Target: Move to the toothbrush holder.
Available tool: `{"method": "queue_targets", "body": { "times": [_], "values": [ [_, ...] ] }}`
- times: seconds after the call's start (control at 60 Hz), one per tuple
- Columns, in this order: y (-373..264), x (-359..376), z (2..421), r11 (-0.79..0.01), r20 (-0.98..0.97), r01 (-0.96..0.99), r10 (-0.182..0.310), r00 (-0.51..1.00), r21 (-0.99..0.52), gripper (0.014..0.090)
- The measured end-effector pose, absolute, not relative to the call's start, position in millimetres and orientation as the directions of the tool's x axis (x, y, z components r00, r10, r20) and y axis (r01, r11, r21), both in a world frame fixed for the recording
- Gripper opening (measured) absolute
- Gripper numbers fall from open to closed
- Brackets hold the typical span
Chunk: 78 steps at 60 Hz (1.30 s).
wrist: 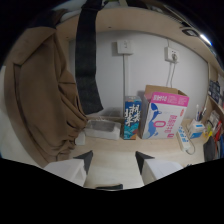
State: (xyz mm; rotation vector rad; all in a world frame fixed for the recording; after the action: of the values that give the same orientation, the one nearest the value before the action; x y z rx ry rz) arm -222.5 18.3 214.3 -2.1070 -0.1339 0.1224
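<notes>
Hand-held gripper [113, 161]: we see its fingers wide apart, holding nothing, above the pale wooden surface [117, 150].
Toothbrush holder: we cannot pick it out; perhaps among clutter at 3 o'clock.
Risk: swinging right, we could clip the blue carton [132, 118] at 12 o'clock.

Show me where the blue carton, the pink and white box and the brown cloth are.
blue carton [132, 119]: gripper view, middle of its front face.
pink and white box [165, 118]: gripper view, its printed front panel.
brown cloth [42, 95]: gripper view, middle of the hanging folds.
</notes>
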Motion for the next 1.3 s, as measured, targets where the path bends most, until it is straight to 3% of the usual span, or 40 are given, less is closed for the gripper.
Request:
{"method": "queue_targets", "body": {
  "times": [0.2, 0.483, 0.65, 0.917, 1.117, 1.3],
  "values": [
    [5, -199, 216, -0.485, -0.033, 0.048, 0.158, 0.987, -0.873, 0.0869],
    [-28, -110, 198, -0.472, -0.011, 0.061, 0.147, 0.989, -0.880, 0.0871],
    [-42, -30, 179, -0.500, 0.002, 0.051, 0.098, 0.995, -0.865, 0.0873],
    [-25, 111, 157, -0.526, 0.010, -0.007, -0.028, 1.000, -0.850, 0.0872],
    [23, 203, 149, -0.513, 0.013, -0.027, -0.073, 0.997, -0.858, 0.0869],
    [90, 258, 152, -0.479, 0.019, -0.016, -0.068, 0.998, -0.878, 0.0873]
  ]
}}
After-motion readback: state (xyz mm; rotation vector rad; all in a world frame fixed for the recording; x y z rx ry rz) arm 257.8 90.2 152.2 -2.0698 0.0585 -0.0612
